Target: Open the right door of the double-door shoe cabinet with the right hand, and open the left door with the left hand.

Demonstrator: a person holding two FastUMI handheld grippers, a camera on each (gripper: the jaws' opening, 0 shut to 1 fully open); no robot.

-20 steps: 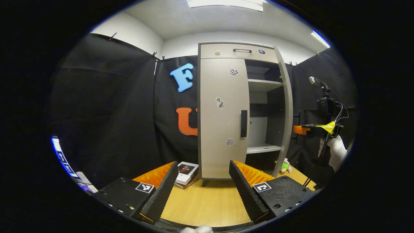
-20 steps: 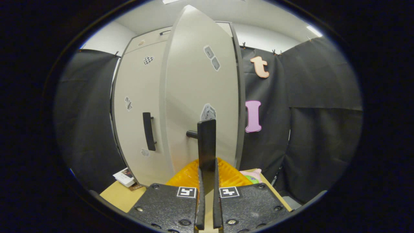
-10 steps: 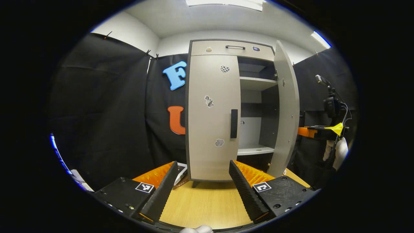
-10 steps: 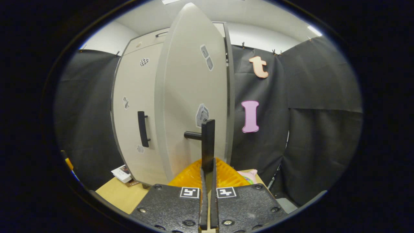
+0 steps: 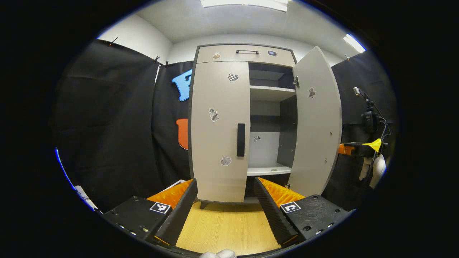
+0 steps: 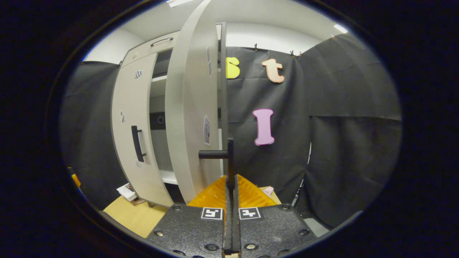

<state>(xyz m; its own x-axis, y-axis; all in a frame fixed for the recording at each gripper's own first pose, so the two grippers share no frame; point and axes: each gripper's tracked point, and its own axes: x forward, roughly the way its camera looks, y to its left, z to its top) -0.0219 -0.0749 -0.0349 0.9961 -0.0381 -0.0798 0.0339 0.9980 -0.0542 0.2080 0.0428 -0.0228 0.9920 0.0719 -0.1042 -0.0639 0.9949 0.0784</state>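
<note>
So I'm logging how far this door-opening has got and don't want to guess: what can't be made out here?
- Left gripper view: the right door shows its inner face; its handle is behind the panel, as is the right gripper's grip.
- Right gripper view: the right door handle is seen edge-on; the fingers hide its lower part.
- Left gripper view: the left door hides the shelves behind it.
- Both views: the door stickers are too small to identify.

Left hand-held gripper (image 5: 225, 206) at 6 o'clock of the left gripper view, fingers spread wide apart and gripping nothing, right hand-held gripper (image 6: 230, 186) at 6 o'clock of the right gripper view, fingers pressed together on the right door handle (image 6: 230, 161), gloved hand (image 5: 373, 169) at 3 o'clock holding it
</note>
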